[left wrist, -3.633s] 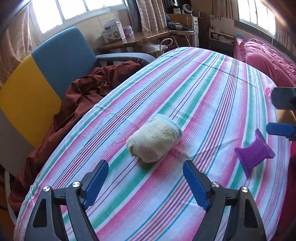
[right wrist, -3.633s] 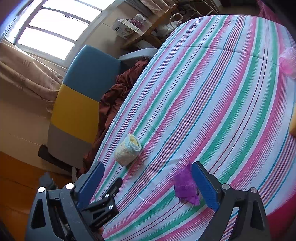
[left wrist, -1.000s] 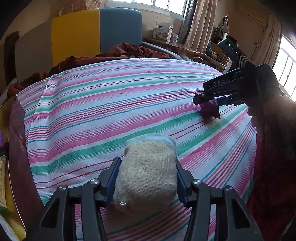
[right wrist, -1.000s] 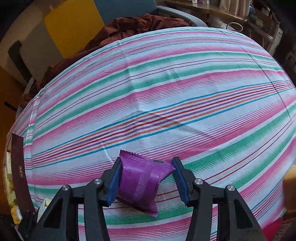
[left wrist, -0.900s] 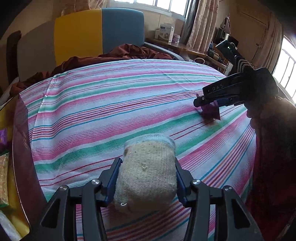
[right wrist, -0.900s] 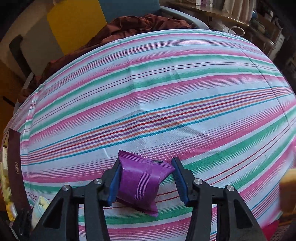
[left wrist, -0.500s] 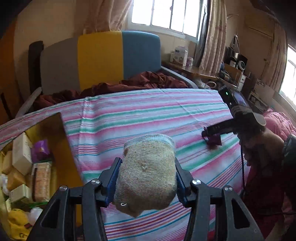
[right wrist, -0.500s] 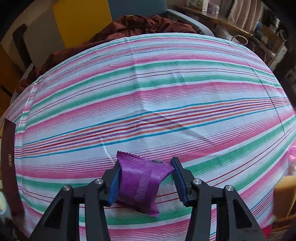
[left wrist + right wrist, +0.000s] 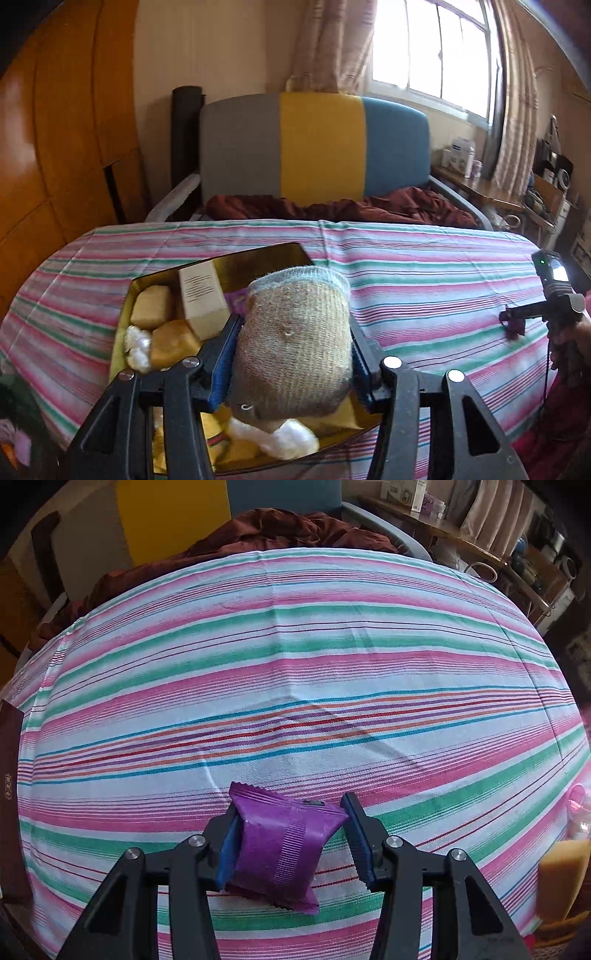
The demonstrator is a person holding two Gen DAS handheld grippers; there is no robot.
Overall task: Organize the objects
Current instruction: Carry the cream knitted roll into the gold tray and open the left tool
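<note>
While clamped in the left claw [image 9: 293, 354], sock [image 9: 295, 339] over the tin [image 9: 258, 258]. Purple packet [image 9: 280, 849] pinched in right claw [image 9: 290, 843], above striped bed [image 9: 295, 664].

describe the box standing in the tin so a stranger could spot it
On the striped bedcover sits a gold-lined open tin. Among the yellow sponge-like blocks near its far end stands a tall cream cardboard box. It alone has flat sides and lines of printed text.
</note>
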